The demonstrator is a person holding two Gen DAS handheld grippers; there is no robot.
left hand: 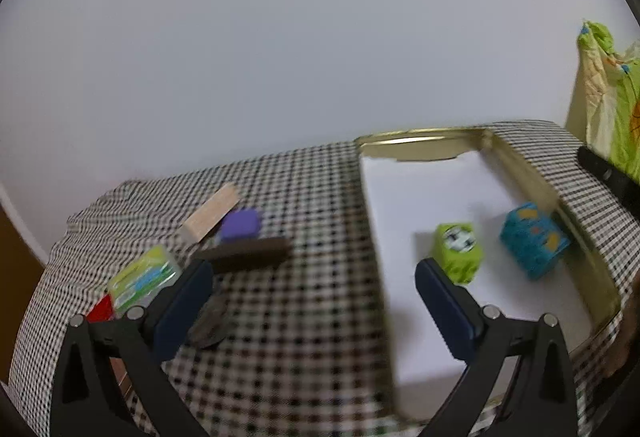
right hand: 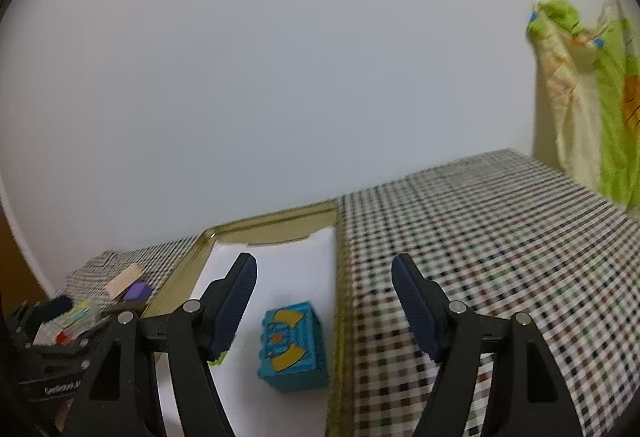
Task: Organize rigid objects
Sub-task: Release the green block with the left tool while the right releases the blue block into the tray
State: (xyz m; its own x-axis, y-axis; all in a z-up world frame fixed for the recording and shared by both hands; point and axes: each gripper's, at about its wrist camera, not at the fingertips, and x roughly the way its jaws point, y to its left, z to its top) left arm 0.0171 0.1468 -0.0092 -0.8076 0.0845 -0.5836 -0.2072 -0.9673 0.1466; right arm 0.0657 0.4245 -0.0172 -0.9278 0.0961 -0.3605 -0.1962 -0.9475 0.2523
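Note:
A gold-rimmed tray [left hand: 516, 165] with a white floor holds a green block [left hand: 458, 251] and a blue block with yellow marks [left hand: 534, 239]. My left gripper [left hand: 314, 295] is open and empty, above the tray's left edge. Left of it on the checked cloth lie a wooden block [left hand: 210, 213], a purple block [left hand: 240, 224], a dark brown bar [left hand: 244, 255], a clear box of coloured clips [left hand: 144, 277] and a red piece [left hand: 101, 309]. My right gripper [right hand: 324, 303] is open and empty, above the blue block [right hand: 294, 347] and the tray's right rim [right hand: 340, 277].
The table is covered by a black-and-white checked cloth [right hand: 480, 257]. A green and cream fabric [right hand: 588, 97] hangs at the far right beyond the table. A dark flat round thing [left hand: 210, 323] lies under my left gripper's left finger. A plain wall is behind.

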